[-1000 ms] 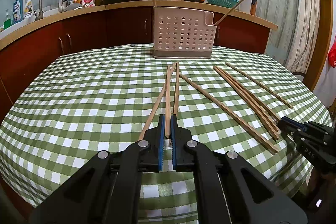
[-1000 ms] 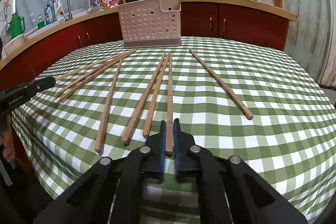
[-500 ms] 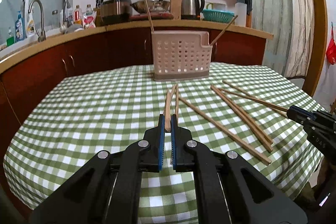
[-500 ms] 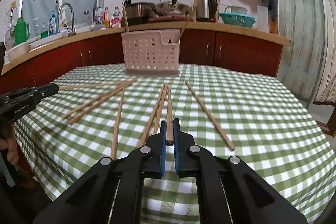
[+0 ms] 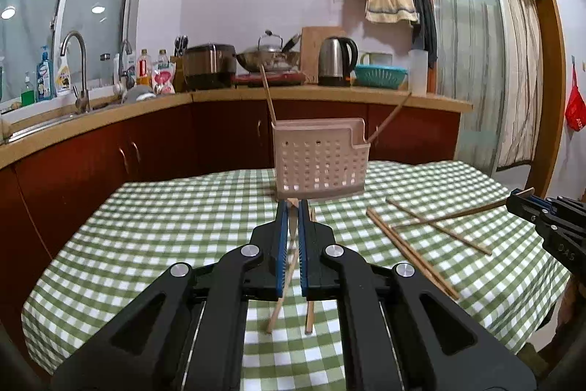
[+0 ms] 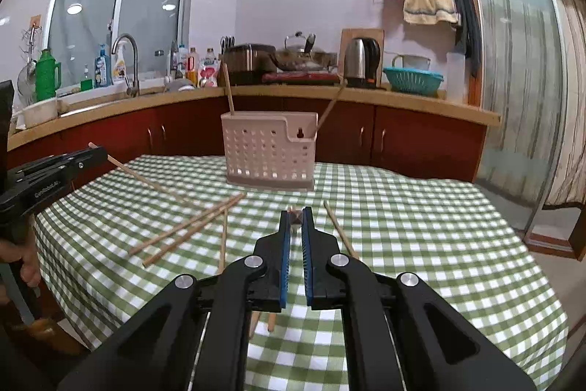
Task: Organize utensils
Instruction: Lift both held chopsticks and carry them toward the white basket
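Left gripper [image 5: 290, 207] clamped on one chopstick [image 6: 146, 179] — seen from the right wrist view, the stick juts forward over the checked tablecloth [image 5: 154, 226], clear of the surface. Centre: perforated utensil holder [image 5: 319, 159] stands upright at the table's far side, two chopsticks already leaning in it. Loose chopsticks [image 6: 190, 229] lie scattered between. Right gripper [image 6: 296, 216] likewise pinched shut on a chopstick [image 5: 457, 214]. Step judged: carry phase — both sticks lifted. Next calls for tipping each stick upright above the holder's open top before letting go.
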Demonstrator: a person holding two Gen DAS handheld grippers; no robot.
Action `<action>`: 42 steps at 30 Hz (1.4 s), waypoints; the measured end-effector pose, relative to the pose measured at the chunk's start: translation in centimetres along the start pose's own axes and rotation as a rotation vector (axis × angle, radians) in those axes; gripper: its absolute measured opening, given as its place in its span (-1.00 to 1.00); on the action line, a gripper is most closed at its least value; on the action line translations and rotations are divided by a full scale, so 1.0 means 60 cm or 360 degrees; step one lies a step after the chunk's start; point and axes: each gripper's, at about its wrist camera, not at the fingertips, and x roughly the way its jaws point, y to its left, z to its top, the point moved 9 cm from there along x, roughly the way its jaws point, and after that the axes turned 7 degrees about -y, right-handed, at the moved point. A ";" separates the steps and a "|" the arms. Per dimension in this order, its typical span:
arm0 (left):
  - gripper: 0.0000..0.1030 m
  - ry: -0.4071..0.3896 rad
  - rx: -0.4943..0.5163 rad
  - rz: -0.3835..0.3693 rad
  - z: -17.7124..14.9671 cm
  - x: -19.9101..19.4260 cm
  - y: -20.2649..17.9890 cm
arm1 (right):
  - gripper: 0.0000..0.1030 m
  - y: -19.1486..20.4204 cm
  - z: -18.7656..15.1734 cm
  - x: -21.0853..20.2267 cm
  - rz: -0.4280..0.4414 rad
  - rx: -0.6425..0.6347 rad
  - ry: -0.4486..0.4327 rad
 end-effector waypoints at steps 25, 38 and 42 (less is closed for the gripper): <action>-0.88 -0.0038 -0.0087 -0.0048 0.092 0.061 0.040 | -0.87 -0.004 0.114 0.079 0.0058 0.0025 -0.0101; -0.88 -0.0089 -0.0091 -0.0096 0.142 0.086 0.044 | -0.87 -0.002 0.154 0.089 0.0082 0.0038 -0.0152; -0.88 -0.0129 -0.0113 -0.0126 0.175 0.095 0.047 | -0.87 -0.007 0.189 0.094 0.0103 0.0059 -0.0214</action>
